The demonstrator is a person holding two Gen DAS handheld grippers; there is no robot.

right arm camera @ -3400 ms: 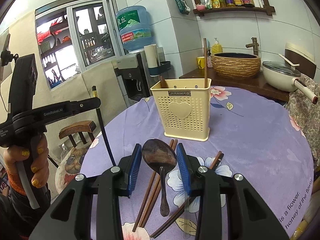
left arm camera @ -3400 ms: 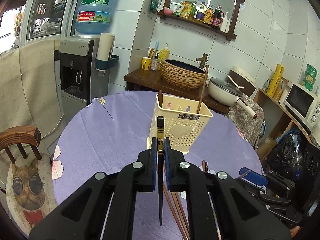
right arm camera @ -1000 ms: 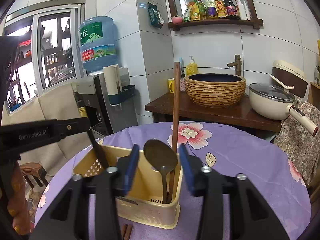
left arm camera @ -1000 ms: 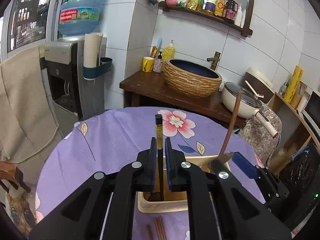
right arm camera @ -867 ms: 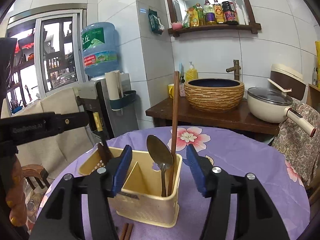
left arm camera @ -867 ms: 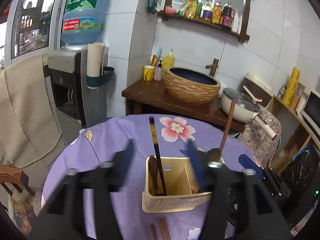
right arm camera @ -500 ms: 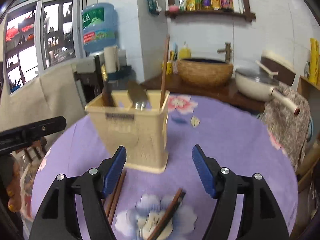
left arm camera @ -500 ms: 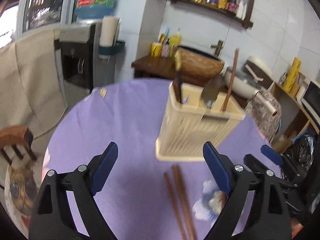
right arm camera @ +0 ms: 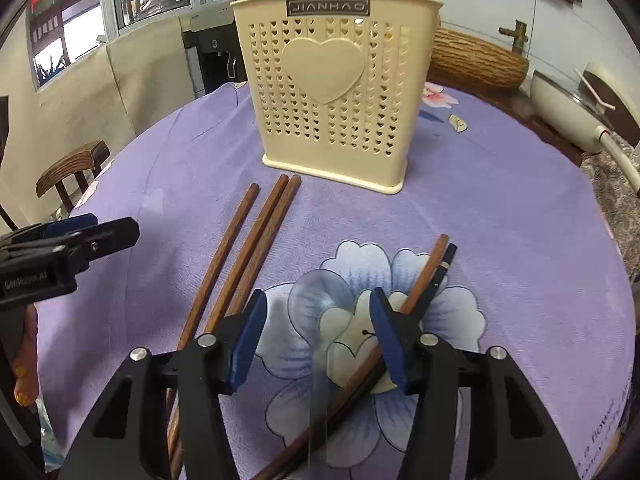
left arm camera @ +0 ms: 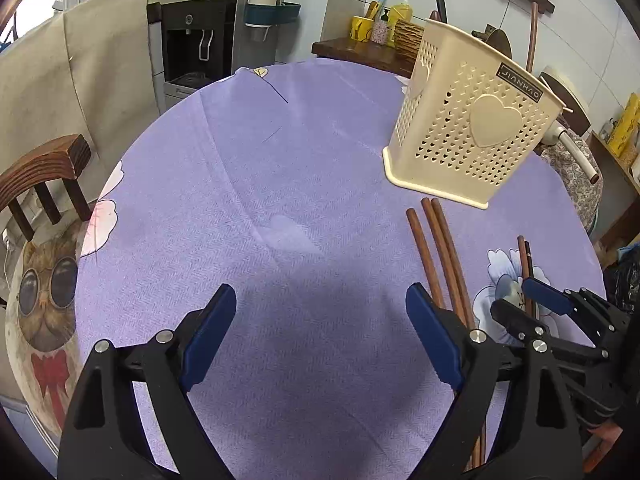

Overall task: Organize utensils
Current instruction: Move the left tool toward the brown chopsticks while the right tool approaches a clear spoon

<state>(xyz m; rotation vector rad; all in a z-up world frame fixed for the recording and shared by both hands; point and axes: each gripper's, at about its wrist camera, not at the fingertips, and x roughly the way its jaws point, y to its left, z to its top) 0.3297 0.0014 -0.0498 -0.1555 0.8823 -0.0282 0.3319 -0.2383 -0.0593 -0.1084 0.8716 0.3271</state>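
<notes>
While closing, right gripper [right arm camera: 316, 336] straddles clear spoon [right arm camera: 318, 320] at frame bottom – pads not touching. Left gripper [left arm camera: 320, 332] wide, empty. Utensil holder [right arm camera: 332, 92] upper centre – brown chopsticks [right arm camera: 244, 248] lower left.

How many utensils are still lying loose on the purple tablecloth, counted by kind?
Brown wooden chopsticks: 4, three side by side and one further right.
Black chopstick: 1, beside that single brown one.
Clear plastic spoon: 1, lying under the right gripper, whose jaws are closing with nothing yet pinched.
Total: 6 loose utensils.
</notes>
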